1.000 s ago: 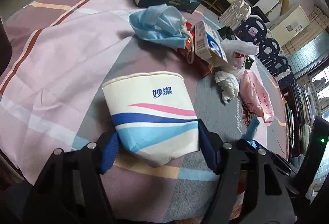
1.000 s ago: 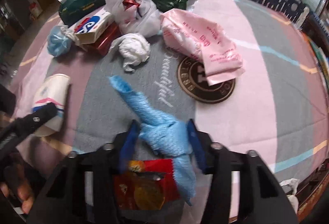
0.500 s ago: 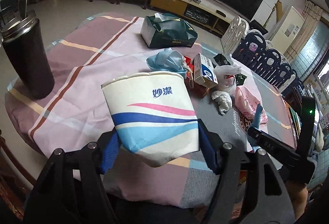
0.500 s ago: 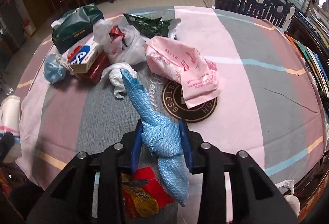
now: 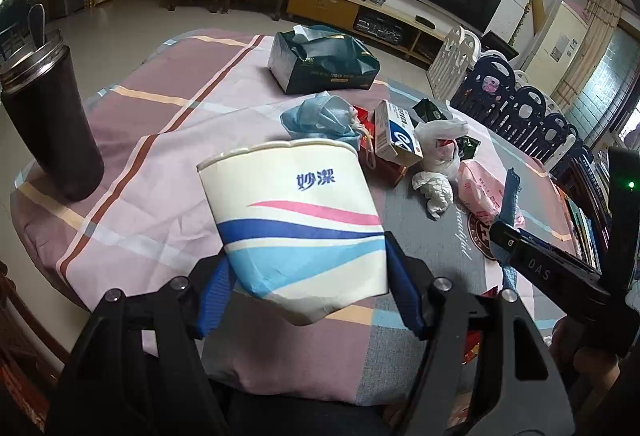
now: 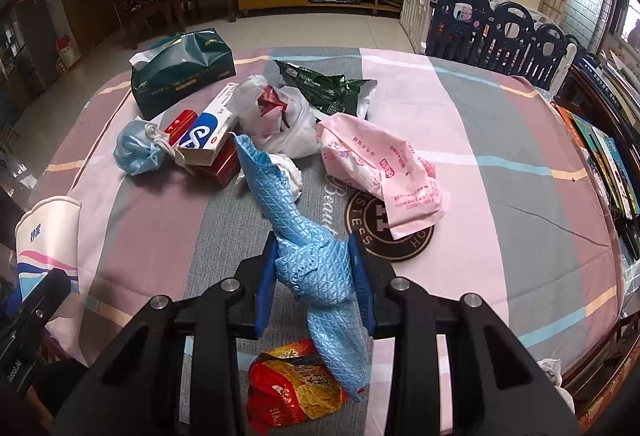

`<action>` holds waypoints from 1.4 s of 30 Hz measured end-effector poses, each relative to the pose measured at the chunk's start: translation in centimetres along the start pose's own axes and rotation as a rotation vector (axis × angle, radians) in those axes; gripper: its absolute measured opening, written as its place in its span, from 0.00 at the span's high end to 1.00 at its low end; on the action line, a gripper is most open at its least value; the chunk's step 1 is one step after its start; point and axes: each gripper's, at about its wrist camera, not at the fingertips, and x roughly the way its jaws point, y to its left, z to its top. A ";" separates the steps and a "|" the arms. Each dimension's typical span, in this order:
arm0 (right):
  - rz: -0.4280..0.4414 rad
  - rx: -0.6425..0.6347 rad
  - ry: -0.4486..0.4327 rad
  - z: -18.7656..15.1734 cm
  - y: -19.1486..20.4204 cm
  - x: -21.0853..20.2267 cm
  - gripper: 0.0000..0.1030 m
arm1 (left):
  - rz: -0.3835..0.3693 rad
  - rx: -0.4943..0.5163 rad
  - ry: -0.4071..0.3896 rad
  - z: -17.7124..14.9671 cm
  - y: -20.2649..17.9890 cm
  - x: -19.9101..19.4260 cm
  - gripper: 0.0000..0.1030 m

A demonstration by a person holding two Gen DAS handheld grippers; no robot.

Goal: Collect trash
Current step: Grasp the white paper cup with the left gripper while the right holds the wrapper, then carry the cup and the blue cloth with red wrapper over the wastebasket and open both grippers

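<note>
Trash in hand above the counter (image 6: 500,156)

Left gripper (image 5: 308,288): fingers clamped on a crumpled paper cup (image 5: 296,220), lifted off the cloth. Right gripper (image 6: 314,276): fingers clenched on a blue quilted wrapper (image 6: 296,236), above a red snack packet (image 6: 292,384).

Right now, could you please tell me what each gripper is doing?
Left gripper: closed on the paper cup.
Right gripper: closed on the blue quilted wrapper.

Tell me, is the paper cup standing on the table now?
No, the left claw holds the paper cup above the table.
</note>
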 end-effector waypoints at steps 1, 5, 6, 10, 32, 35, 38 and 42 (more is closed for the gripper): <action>0.000 0.000 0.001 0.0 0.1 0.1 0.66 | 0.001 -0.003 -0.001 0.0 0.1 0.0 0.33; 0.002 -0.001 0.004 0.0 0.3 0.2 0.66 | 0.002 -0.004 0.003 0.0 0.2 0.2 0.33; 0.002 -0.001 0.005 -0.1 0.3 0.3 0.66 | 0.001 -0.005 0.006 0.0 0.3 0.2 0.33; 0.006 -0.003 0.013 -0.3 0.6 0.5 0.66 | 0.002 -0.006 0.009 -0.1 0.3 0.3 0.33; 0.003 0.014 0.005 -0.2 0.4 0.5 0.66 | 0.000 -0.005 0.015 -0.3 0.3 0.5 0.33; 0.002 0.014 0.005 -0.2 0.4 0.5 0.66 | -0.001 -0.007 0.017 -0.3 0.3 0.5 0.33; 0.003 0.019 0.002 -0.1 0.3 0.3 0.66 | -0.001 -0.005 0.014 -0.2 0.2 0.4 0.33; 0.016 0.032 -0.028 0.3 0.0 -0.6 0.66 | -0.006 -0.008 0.010 -0.1 0.2 0.2 0.33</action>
